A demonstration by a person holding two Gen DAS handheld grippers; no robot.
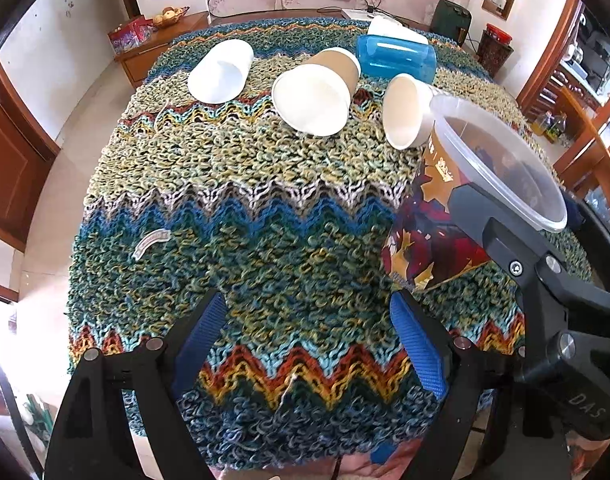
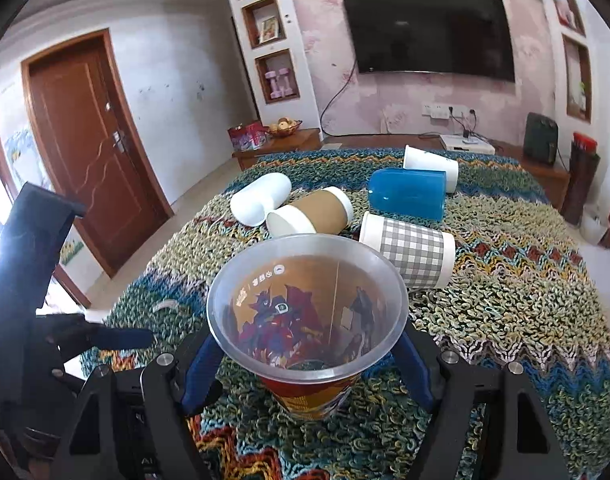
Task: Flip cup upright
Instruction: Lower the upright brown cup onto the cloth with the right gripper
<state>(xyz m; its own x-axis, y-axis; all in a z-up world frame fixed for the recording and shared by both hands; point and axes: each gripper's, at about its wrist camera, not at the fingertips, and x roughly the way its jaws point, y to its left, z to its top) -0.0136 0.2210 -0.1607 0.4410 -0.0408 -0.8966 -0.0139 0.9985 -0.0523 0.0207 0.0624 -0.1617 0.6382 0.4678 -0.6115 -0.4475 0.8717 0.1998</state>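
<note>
A clear plastic cup with a red and gold printed sleeve (image 2: 307, 320) stands upright on the knitted cloth (image 2: 505, 312), mouth up. My right gripper (image 2: 307, 364) has its blue pads on both sides of the cup's lower body and is shut on it. In the left wrist view the same cup (image 1: 437, 216) stands at the right with the right gripper's black finger against it. My left gripper (image 1: 309, 344) is open and empty over the cloth (image 1: 265, 208), left of the cup.
Several cups lie on their sides farther back: a white one (image 2: 261, 198), a brown paper one (image 2: 313, 212), a grey checked one (image 2: 411, 250), a blue plastic one (image 2: 407, 194) and another white one (image 2: 431, 164). The table edge runs along the left.
</note>
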